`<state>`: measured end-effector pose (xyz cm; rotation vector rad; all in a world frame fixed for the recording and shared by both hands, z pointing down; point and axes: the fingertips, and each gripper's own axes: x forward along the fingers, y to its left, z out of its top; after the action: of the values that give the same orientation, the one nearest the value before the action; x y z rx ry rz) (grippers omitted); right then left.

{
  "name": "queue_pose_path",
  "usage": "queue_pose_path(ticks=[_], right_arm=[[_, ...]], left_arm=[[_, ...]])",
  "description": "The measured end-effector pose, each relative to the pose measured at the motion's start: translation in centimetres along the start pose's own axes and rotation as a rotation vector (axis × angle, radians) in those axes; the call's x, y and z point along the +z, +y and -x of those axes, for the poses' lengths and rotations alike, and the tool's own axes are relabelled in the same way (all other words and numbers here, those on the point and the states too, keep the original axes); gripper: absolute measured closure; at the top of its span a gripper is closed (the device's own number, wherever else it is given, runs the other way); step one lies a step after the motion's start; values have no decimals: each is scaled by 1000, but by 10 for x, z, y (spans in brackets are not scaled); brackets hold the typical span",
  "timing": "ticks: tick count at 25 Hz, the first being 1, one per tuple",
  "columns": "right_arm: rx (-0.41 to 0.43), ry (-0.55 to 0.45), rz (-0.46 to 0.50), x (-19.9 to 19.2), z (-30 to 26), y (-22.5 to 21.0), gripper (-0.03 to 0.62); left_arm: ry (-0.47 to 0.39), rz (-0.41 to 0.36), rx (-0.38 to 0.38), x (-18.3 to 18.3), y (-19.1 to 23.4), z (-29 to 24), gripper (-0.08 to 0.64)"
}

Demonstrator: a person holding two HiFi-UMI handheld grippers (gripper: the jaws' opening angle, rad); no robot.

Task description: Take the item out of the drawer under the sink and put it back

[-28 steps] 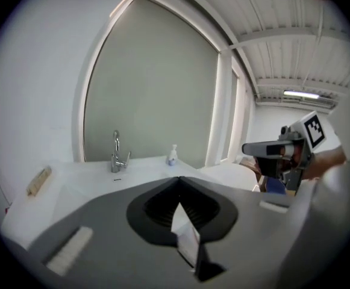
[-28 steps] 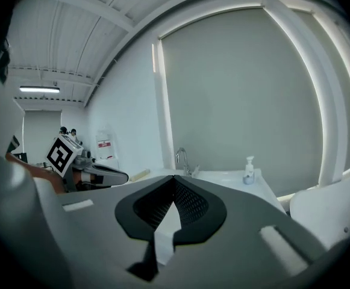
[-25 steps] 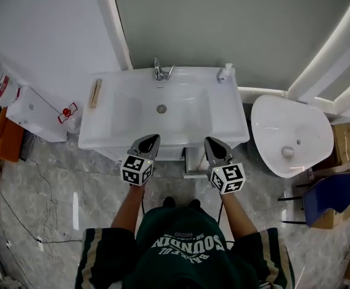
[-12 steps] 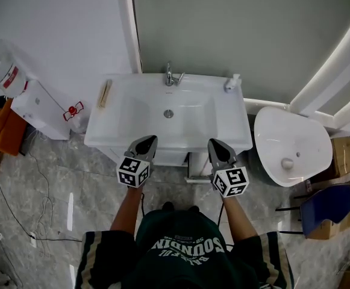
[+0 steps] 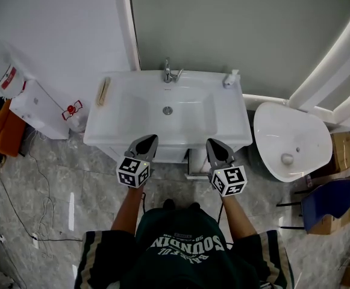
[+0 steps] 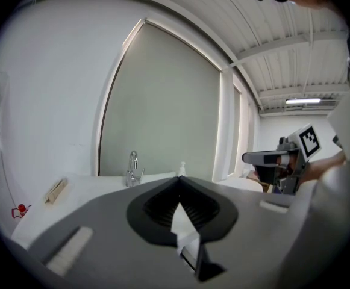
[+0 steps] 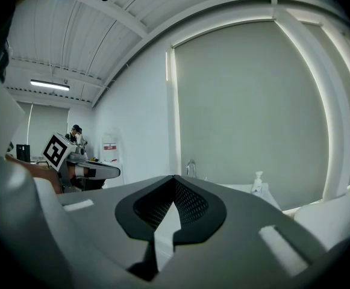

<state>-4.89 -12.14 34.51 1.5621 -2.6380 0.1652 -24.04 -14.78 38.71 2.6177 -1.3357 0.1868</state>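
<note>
The white sink [image 5: 132, 122] sits on its vanity, seen from above, with a faucet [image 5: 170, 74] at the back. Below the front rim, part of the vanity front [image 5: 194, 163] shows between the grippers; I cannot tell whether a drawer is open there. No item from the drawer is in sight. My left gripper [image 5: 149, 141] and right gripper [image 5: 215, 146] hover side by side at the sink's front edge, both shut and holding nothing. In the left gripper view the left gripper [image 6: 178, 179] points over the counter at the faucet [image 6: 132, 167]. The right gripper [image 7: 173, 178] points the same way.
A soap bottle [image 5: 229, 77] stands at the sink's back right and a wooden brush [image 5: 103, 91] lies on its left rim. A white toilet [image 5: 289, 140] is right of the vanity, with a blue chair [image 5: 325, 200] and a cardboard box [image 5: 343, 149] beyond it. A white box [image 5: 39, 110] stands at the left.
The head view has shifted, so the sink sits slightly further right and lower in the picture. Both grippers keep their place before the sink and stay shut.
</note>
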Motion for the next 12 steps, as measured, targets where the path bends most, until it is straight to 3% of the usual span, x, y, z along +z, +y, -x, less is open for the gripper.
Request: queue_pose_path(ticks=[12], right_arm=[[6, 1, -4, -1, -10, 0, 592]], left_arm=[[-11, 5, -19, 2, -1, -8, 511]])
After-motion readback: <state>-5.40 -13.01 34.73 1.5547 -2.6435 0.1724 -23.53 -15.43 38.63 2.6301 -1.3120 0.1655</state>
